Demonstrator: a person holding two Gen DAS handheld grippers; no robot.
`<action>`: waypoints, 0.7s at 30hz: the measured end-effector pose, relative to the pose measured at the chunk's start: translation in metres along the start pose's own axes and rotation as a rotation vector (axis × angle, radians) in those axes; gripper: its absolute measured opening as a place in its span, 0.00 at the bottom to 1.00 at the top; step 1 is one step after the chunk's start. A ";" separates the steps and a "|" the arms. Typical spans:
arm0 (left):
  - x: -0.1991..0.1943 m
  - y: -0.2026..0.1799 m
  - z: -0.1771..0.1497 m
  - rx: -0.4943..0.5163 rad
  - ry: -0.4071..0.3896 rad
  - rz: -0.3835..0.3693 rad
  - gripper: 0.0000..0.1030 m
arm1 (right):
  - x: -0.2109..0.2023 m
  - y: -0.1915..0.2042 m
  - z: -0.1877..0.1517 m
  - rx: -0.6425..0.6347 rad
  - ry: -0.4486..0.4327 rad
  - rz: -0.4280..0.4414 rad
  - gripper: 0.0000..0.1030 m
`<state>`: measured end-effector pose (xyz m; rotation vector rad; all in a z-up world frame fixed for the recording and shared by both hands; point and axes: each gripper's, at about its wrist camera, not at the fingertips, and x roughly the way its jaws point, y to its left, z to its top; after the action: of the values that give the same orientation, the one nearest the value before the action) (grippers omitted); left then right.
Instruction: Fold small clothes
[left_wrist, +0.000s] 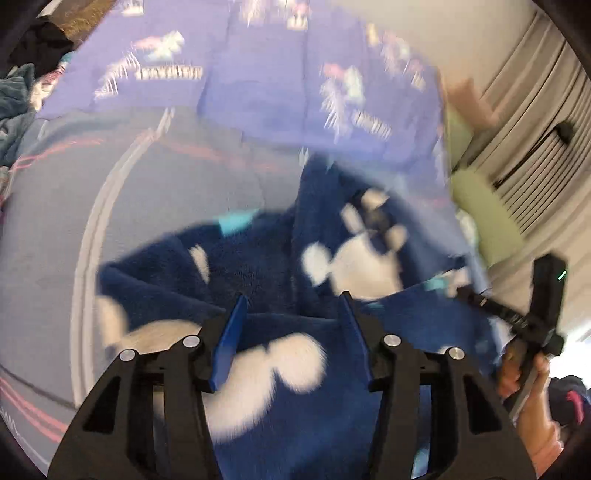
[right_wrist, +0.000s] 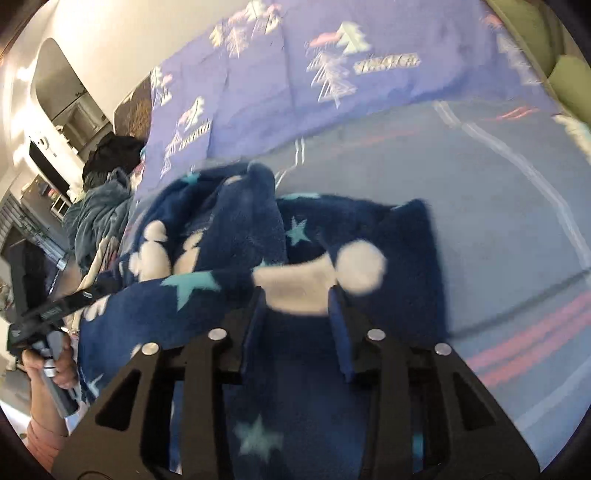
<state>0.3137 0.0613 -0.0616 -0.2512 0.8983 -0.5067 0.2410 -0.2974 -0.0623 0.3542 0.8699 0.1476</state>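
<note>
the navy fleece garment (left_wrist: 266, 266), printed with white character shapes and pale blue stars, lies rumpled on the bed's light blue sheet (left_wrist: 55, 229), below the purple patterned duvet (left_wrist: 258, 74) spread across the far side. the left gripper (left_wrist: 293, 310) hangs over the near part of the fleece with its blue fingers (left_wrist: 231, 339) standing apart; the cloth shows between them, and blur hides whether the pads touch it. the right gripper (right_wrist: 297, 306) likewise hovers over the fleece's white patch, jaws partly parted, fabric between and below them, contact unclear. each wrist view catches the other hand (left_wrist: 528, 373) on its handle. a teal blanket (right_wrist: 99, 218) is heaped at the bed's left edge.
</note>
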 end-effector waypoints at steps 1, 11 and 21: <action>-0.017 0.002 -0.002 0.011 -0.044 0.006 0.52 | -0.012 0.002 -0.004 -0.024 -0.021 0.000 0.50; -0.115 0.037 -0.105 -0.046 -0.065 0.094 0.53 | -0.112 -0.024 -0.101 0.010 -0.074 -0.046 0.52; -0.124 0.024 -0.189 0.027 0.062 0.240 0.64 | -0.158 -0.017 -0.165 -0.010 -0.071 -0.102 0.58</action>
<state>0.1067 0.1465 -0.1014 -0.1013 0.9666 -0.3053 0.0127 -0.3159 -0.0524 0.3034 0.8147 0.0443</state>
